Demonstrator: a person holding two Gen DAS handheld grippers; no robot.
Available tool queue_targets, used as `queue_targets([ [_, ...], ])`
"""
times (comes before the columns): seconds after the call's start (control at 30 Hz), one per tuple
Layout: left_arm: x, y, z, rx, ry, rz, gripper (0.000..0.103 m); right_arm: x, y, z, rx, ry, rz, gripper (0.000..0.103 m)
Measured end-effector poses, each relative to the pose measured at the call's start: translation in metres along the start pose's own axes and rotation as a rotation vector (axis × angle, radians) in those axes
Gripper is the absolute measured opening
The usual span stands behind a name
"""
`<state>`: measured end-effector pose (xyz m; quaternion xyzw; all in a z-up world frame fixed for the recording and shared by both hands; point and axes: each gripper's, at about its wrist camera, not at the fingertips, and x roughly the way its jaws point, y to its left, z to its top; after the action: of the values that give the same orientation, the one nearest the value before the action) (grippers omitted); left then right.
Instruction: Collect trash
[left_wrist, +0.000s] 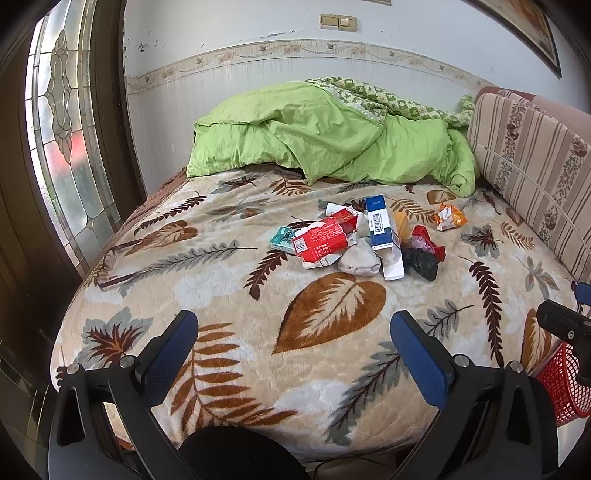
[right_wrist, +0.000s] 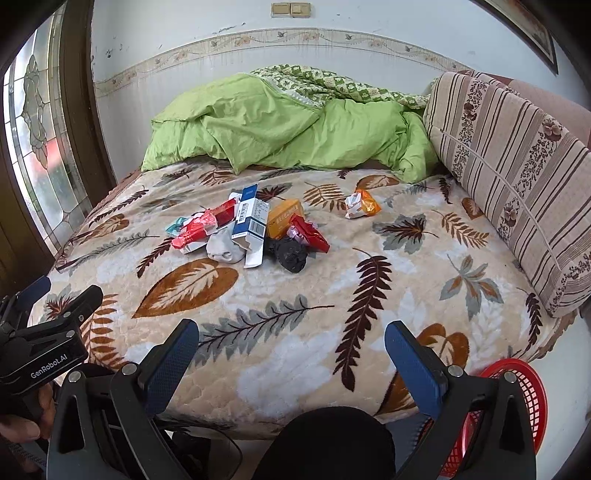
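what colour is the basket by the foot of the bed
Red basket, a mesh weave, clearest in the right wrist view.

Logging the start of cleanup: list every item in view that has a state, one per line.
Left tongs: open, empty, above the near bed edge.
Right tongs: open, empty.
Blue-and-white box: end flap open, lying on the pile.
Red carton: crushed, torn.
Black bag: crumpled.
Orange wrapper: crumpled, apart from the pile.
Green duvet: rumpled, heaped at the wall.
Red basket: beside the bed, contents hidden.
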<state>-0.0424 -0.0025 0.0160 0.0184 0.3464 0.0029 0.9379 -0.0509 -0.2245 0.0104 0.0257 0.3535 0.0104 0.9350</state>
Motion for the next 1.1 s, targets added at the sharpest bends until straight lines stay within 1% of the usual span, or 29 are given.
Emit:
queue_targets([
  [0.03,-0.001,0.0,0.003,-0.004,0.021,-0.004,0.103,0.0,0.0,0.0,0.003,0.001,0.003,0.102],
  [0.13,0.0,0.001,0.005,-0.006,0.045,-0.007,0.103,0.001,0.0,0.0,0.003,0.002,0.011,0.102],
  [0.5,0.012,0.002,-0.001,-0.005,0.044,-0.012,0.103,0.009,-0.001,-0.001,0.017,0.02,0.038,0.1],
  [0.8,0.032,0.006,-0.003,-0.027,0.105,-0.038,0.103,0.025,-0.004,0.0,0.039,0.057,0.066,0.097],
  [0.93,0.043,0.006,-0.002,-0.019,0.129,-0.038,0.103,0.036,-0.005,0.002,0.048,0.08,0.086,0.092],
  [1.0,0.051,0.008,-0.001,-0.02,0.155,-0.061,0.103,0.045,-0.008,0.005,0.059,0.096,0.108,0.088],
  [1.07,0.062,0.015,0.002,-0.029,0.186,-0.086,0.103,0.053,-0.01,0.008,0.065,0.106,0.132,0.077],
  [1.1,0.068,0.019,0.006,-0.035,0.194,-0.092,0.103,0.058,-0.012,0.011,0.066,0.114,0.141,0.075],
])
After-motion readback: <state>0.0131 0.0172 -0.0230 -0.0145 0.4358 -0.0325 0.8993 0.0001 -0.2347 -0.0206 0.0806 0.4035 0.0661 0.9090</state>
